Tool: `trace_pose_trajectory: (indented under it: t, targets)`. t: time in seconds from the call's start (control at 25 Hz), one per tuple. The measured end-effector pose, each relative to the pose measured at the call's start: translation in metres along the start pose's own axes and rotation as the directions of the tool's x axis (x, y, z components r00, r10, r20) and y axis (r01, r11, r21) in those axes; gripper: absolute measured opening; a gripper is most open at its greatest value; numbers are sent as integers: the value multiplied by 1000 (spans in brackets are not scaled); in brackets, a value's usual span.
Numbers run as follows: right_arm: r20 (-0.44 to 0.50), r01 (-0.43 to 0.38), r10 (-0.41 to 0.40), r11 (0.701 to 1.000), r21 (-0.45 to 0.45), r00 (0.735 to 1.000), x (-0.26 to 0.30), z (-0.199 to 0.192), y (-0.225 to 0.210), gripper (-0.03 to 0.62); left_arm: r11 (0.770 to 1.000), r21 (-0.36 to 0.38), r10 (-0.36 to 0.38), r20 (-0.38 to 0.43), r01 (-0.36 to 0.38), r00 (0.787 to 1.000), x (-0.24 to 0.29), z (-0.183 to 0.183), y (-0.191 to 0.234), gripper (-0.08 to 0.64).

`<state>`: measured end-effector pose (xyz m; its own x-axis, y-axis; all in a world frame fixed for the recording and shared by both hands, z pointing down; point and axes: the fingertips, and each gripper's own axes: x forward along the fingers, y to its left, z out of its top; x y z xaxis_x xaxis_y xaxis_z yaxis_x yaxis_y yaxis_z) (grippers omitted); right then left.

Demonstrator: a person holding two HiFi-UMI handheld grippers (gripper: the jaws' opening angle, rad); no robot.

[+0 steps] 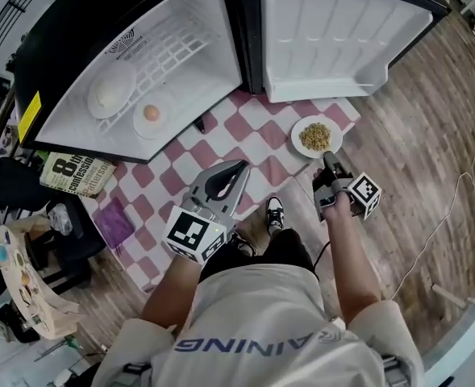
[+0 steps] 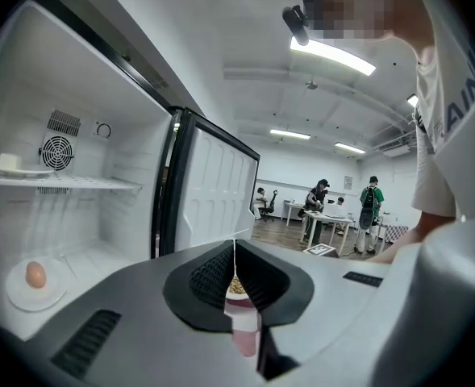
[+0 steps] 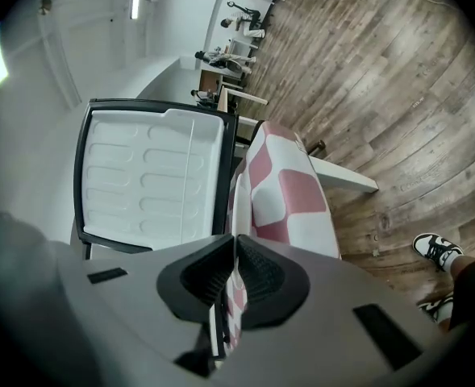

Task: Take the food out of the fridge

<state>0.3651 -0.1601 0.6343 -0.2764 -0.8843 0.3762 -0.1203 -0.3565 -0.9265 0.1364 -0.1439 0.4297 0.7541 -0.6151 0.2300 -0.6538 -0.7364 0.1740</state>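
We take the food first. The grain plate [image 1: 296, 136], white and heaped with brown grainy food [image 1: 316, 136], lies right of centre in the head view, over the pink-and-white checked cloth [image 1: 249, 135]. The right gripper [image 1: 327, 156] has its jaws drawn narrow on the near rim. In the right gripper view the plate shows edge-on as a thin white line between them. We cannot tell whether the plate rests on the cloth or hangs just above it.

Two portions are inside the open fridge [image 1: 209, 47], upper left of the head view. An egg [image 1: 151, 113] sits on the egg plate [image 1: 143, 127] on the compartment floor. A pale white item [image 1: 108, 93] sits on the shelf plate [image 1: 127, 75] on the wire shelf [image 1: 168, 55], to its left.

The left gripper [image 1: 239, 168] hangs at centre, over the cloth and apart from every plate. Its jaws meet at the tips with nothing between them.

The fridge door [image 1: 334, 39] stands wide at upper right, its racks bare. A printed box [image 1: 76, 174] lies at the left edge of the cloth. The floor [image 1: 431, 135] is wood plank. The left gripper view shows people [image 2: 326, 201] at desks at right of centre, under ceiling strip lights.
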Motion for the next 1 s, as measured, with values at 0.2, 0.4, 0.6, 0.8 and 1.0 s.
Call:
trace_pose_trajectory:
  t: [0.2, 0.4, 0.6, 0.8, 1.0]
  targets:
    - [-20, -3, 3, 1000, -9, 1000, 25, 16, -4, 29, 1000, -4, 20, -26, -20, 999, 9, -4, 3, 14]
    - [-43, 26, -28, 997, -67, 999, 44, 9, -7, 28, 998, -12, 55, -40, -55, 998, 7, -7, 11, 14]
    - [-80, 32, -48, 980, -196, 996, 48, -3, -5, 59, 998, -15, 66, -50, -67, 997, 2, -9, 14, 14]
    - [-178, 18, -107, 898, -439, 978, 51, -18, -2, 196, 996, -33, 75, -61, -77, 995, -4, -16, 19, 14]
    - [-203, 34, -216, 760, -649, 955, 51, -28, -8, 204, 995, -48, 85, -52, -87, 995, -14, -17, 20, 14]
